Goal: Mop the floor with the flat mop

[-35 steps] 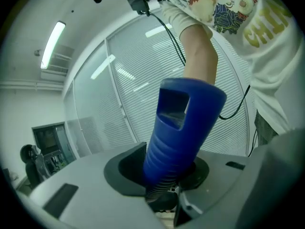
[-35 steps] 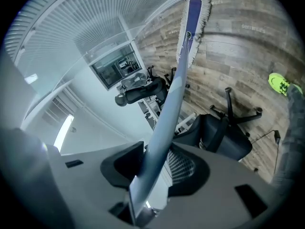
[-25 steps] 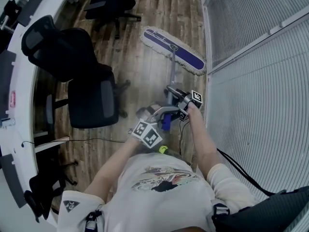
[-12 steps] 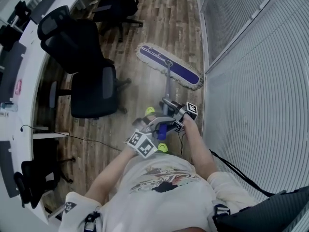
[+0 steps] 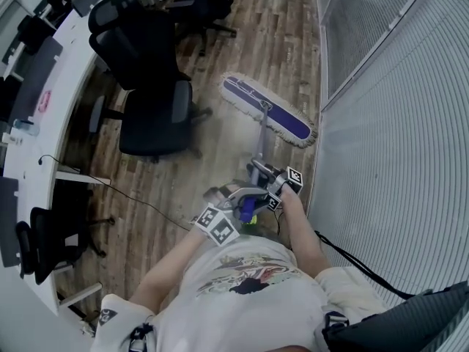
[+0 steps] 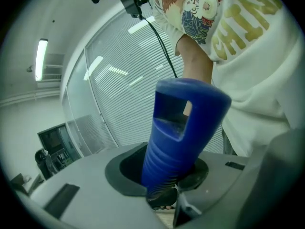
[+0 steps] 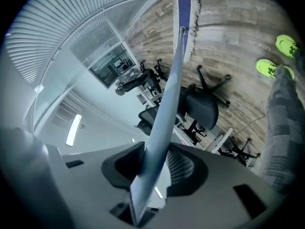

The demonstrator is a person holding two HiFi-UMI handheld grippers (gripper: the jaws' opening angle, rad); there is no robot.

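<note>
A curved white desk (image 5: 29, 134) runs down the left edge of the head view. A black office chair (image 5: 150, 105) stands just beside it, pushed out into the room, with a second chair (image 5: 209, 6) farther off. A thin cable (image 5: 128, 195) trails from the desk across the boards near the person.

Right of the chairs, a lane of bare wooden floor (image 5: 275, 35) runs away to the far end. It is hemmed in by chair legs on the left and the wall on the right.

The flat mop lies in that lane. Its purple mop head (image 5: 268, 111), fringed in white, sits flat on the boards at a slant. Its left end is near the closest chair's base and its right end is just beside the foot of the wall. The pole (image 5: 261, 144) rises from the middle of the head back toward the person.

The left gripper (image 5: 236, 196) is nearer the body. Its jaws have just been closing a little, and they clamp the blue grip (image 6: 181, 132) at the pole's top end (the ribbed plastic fills the gap between them). The right gripper (image 5: 267, 178) sits a little farther along, its jaws closed on the bare pole (image 7: 164, 113). Its own view looks down the pole to the head on the floor, with bright green shoes (image 7: 276, 56) off to the right.

A white slatted wall (image 5: 388, 138) closes the whole right side, close by the right arm.
</note>
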